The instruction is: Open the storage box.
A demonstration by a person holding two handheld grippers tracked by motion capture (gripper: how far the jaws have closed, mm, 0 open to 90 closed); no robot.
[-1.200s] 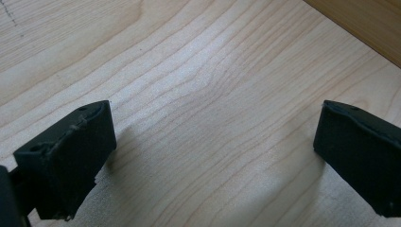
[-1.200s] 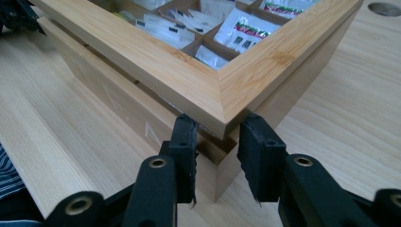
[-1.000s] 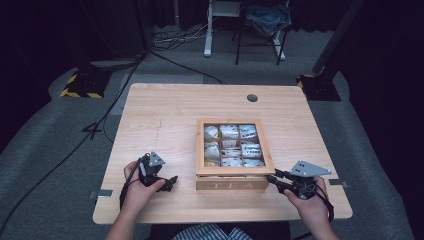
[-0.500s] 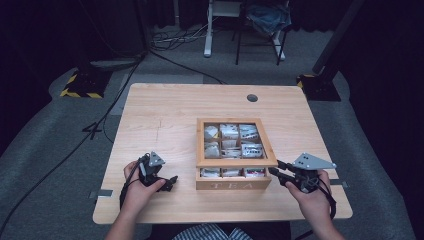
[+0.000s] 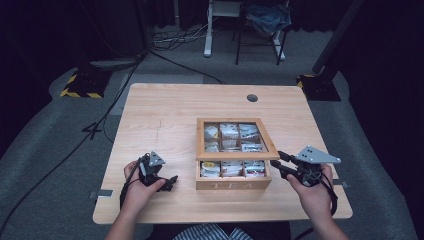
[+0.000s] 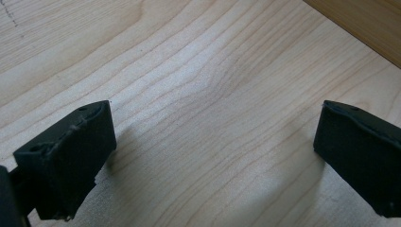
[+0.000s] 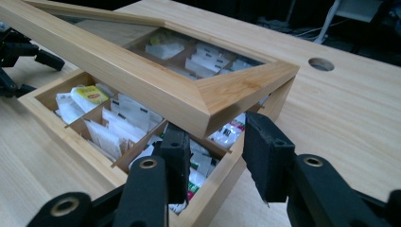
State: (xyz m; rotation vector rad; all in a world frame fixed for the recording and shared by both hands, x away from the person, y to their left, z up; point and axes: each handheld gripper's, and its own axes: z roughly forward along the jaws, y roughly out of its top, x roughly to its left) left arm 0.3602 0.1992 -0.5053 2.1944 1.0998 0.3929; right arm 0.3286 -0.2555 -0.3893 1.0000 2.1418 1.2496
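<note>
A wooden tea box [image 5: 233,183] marked "TEA" sat near the front middle of the pale wooden table [image 5: 165,115], its glass-paned lid [image 5: 235,139] raised partway on a slant. Under the lid I could see compartments packed with tea bags [image 7: 118,125]. The right gripper [image 5: 279,164] was at the lid's near right corner; in the right gripper view its 2 black jaws stood apart, 1 under the lid's edge over the open box and 1 outside the box wall. Whether either pad touched the wood I could not tell. The left gripper [image 5: 171,181] rested low on the table just left of the box, jaws spread wide over bare wood.
</note>
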